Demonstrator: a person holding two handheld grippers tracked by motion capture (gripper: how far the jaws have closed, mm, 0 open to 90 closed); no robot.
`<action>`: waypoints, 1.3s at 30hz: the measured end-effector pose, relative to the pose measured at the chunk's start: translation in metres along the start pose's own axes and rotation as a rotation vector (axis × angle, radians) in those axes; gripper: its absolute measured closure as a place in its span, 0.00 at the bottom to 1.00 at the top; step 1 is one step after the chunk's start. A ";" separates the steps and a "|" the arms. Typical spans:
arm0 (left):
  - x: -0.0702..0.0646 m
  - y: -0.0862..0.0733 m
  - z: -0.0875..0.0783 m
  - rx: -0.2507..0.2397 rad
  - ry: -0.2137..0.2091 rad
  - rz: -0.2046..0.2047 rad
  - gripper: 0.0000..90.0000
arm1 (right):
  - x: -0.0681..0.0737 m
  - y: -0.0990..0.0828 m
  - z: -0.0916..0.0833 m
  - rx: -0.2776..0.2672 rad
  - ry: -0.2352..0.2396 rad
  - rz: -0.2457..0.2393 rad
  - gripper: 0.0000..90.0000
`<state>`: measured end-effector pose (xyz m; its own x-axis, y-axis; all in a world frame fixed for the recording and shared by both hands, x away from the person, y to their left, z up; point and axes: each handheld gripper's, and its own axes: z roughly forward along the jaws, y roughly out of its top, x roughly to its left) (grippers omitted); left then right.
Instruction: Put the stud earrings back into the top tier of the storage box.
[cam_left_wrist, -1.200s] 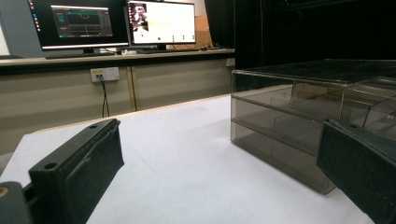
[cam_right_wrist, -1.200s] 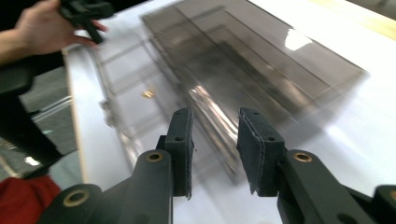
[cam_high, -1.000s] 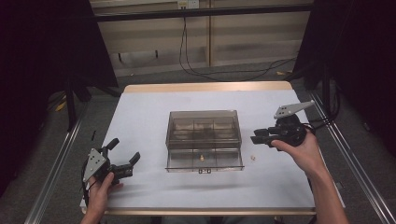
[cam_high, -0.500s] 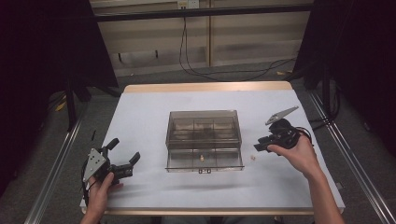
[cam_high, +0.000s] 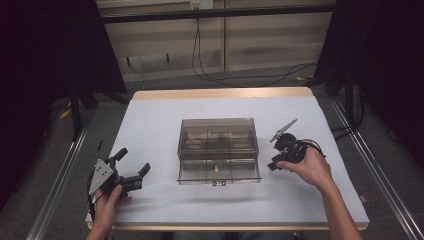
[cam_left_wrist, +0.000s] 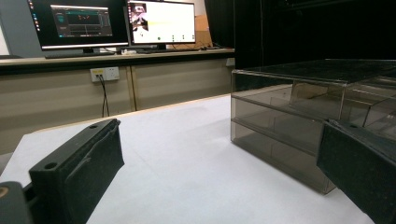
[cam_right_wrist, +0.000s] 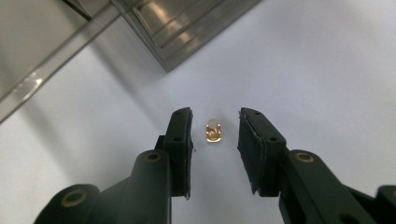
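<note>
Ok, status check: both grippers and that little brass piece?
Right gripper open, jaws straddling brass piece, not touching. Left gripper open, empty. Organizer box beside it, nothing blocking.

Right gripper (cam_high: 274, 164) lower than a second ago, down close over the white table (cam_high: 165, 120) beside the clear box (cam_high: 218, 148), jaws now straddling a small brass piece (cam_right_wrist: 213, 131).

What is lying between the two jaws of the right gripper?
In the right gripper view, a small gold metal piece lies on the white table between the jaws of the right gripper. The pads stand apart from it on both sides.
</note>
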<state>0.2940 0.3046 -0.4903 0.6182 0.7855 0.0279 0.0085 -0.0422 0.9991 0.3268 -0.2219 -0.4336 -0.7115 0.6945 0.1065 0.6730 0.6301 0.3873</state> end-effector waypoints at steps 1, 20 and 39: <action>0.000 0.000 0.000 0.001 0.000 0.001 0.01 | 0.000 0.001 0.002 0.015 -0.005 -0.005 0.75; 0.000 0.000 0.000 0.000 0.000 0.000 0.01 | 0.001 0.005 0.021 0.112 -0.023 -0.014 0.83; 0.000 0.000 0.000 0.000 -0.001 -0.001 0.01 | -0.001 -0.002 0.014 0.051 -0.001 -0.001 0.91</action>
<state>0.2941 0.3047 -0.4903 0.6189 0.7850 0.0272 0.0092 -0.0419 0.9991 0.3293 -0.2191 -0.4468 -0.7119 0.6944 0.1049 0.6818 0.6475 0.3403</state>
